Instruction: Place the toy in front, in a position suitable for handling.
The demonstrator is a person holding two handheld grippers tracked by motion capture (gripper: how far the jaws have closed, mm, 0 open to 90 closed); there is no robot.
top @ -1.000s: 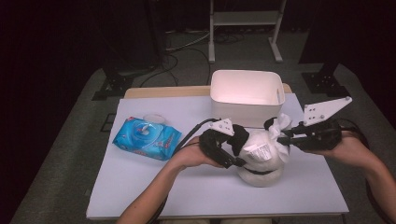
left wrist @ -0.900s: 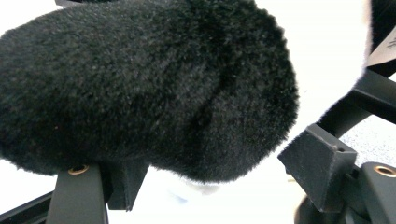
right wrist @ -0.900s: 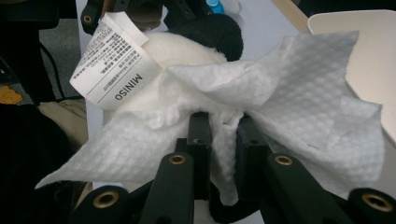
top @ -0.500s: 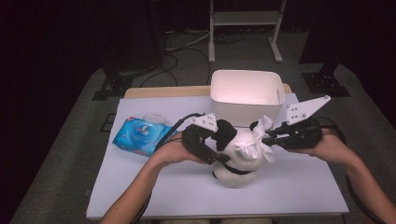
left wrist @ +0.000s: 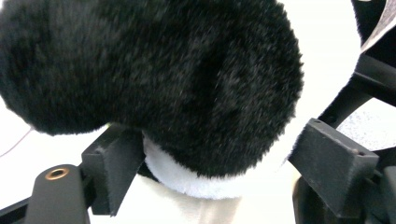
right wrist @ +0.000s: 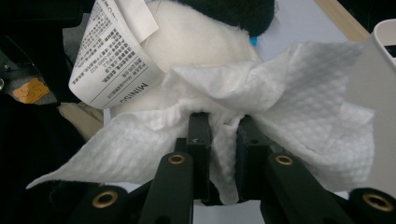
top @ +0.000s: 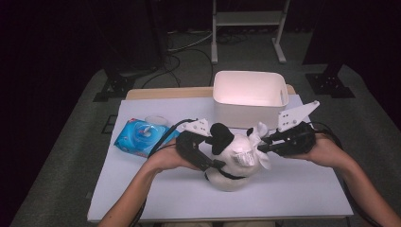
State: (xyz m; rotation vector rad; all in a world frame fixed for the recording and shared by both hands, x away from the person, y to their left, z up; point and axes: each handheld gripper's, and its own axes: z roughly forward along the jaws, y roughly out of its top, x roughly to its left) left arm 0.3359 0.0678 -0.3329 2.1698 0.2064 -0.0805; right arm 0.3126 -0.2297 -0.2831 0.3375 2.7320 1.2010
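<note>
White and black plush makes up the soft toy [top: 231, 158], which sits near the middle of the pale bench [top: 156, 198], in front of the white tub [top: 249, 92] and to the right of the blue pack of wipes [top: 140, 137]. The left claw [top: 218, 165] comes in from the toy's left side; in the left gripper view its jaws stand either side of a black furry part [left wrist: 154, 74] of the toy with the white plush below it. They have just been opening, and the pads look to sit beside the fur without squeezing it, though so close up that I cannot be sure of contact.

The right claw [top: 261, 147] reaches in from the toy's right. In the right gripper view its jaws are narrow and pinch a crumpled white wipe [right wrist: 261, 107], which lies against the toy's cream body. Just above and to the left of that wipe, a printed label [right wrist: 116, 51] hangs from the toy. A corner of the tub's wall shows at the right edge of that view. Both forearms of the person rest low over the bench's near edge.
</note>
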